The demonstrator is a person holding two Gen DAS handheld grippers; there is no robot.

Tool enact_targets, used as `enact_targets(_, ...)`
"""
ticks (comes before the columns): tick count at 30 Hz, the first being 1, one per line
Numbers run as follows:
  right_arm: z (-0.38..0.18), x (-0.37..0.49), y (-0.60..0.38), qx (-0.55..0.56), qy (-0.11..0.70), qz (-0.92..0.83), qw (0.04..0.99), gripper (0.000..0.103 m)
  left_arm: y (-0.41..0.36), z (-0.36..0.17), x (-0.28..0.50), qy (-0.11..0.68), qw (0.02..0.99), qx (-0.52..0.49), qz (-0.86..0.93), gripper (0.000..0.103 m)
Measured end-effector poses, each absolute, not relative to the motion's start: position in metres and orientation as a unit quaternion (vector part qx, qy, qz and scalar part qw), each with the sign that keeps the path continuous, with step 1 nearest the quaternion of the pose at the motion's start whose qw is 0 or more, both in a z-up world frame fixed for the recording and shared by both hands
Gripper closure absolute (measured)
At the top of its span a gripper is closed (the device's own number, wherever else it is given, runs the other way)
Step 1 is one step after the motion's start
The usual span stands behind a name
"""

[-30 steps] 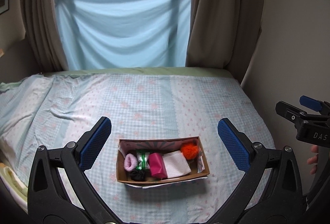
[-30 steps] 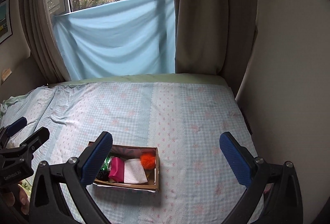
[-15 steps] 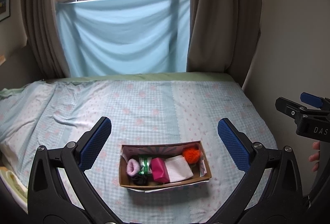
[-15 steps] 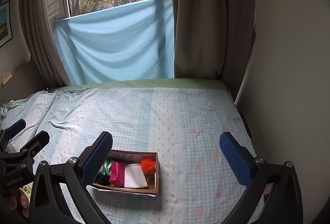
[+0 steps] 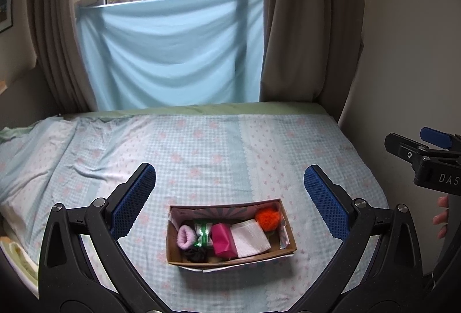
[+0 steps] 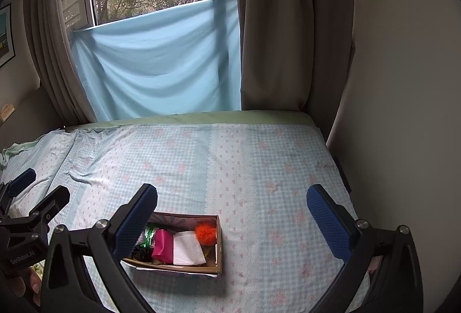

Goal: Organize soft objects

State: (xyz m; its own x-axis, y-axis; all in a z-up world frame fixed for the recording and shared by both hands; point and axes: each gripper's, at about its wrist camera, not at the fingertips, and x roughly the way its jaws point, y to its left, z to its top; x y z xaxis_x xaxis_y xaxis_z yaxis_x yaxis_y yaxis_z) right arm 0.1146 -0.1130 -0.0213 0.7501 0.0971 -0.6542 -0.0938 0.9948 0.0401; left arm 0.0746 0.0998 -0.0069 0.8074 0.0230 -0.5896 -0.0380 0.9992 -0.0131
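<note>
A brown cardboard box (image 5: 289,244) lies on the bed near its front edge; it also shows in the right wrist view (image 6: 218,249). In it lie a pink scrunchie (image 5: 185,237), a green ribbon (image 5: 202,233), a black scrunchie (image 5: 196,254), a magenta cloth (image 5: 222,239), a white cloth (image 5: 249,238) and an orange pompom (image 5: 268,218). My left gripper (image 5: 230,199) is open and empty, held above and behind the box. My right gripper (image 6: 232,216) is open and empty, to the right of the box.
The bed (image 5: 201,146) has a light blue checked sheet with pink flowers. A blue cloth (image 5: 173,53) hangs over the window between brown curtains (image 5: 305,25). A wall (image 5: 409,53) runs along the bed's right side. The right gripper (image 5: 426,157) shows at the left view's right edge.
Both grippers have risen and drawn back from the box, which now sits lower in both views. Both stay open and empty.
</note>
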Motion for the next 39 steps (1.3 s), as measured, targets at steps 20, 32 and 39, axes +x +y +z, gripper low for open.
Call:
enact_targets(20, -0.0209, 0.1173, -0.1140, 0.002, 0.350, 0.049, 0.936, 0.000, 0.0999, -0.0067, 0.0780, 0.309, 0.951, -0.010, 0.010, 0.000)
enact_targets(32, -0.0208, 0.1185, -0.1151, 0.002, 0.349, 0.050, 0.936, 0.000, 0.0995, -0.0056, 0.0803, 0.305, 0.952, -0.006, 0.009, 0.000)
enact_targets(39, -0.0204, 0.1207, -0.1153, 0.002, 0.349, 0.049, 0.936, 0.000, 0.0990, -0.0016, 0.0792, 0.293, 0.956, -0.010, 0.007, 0.000)
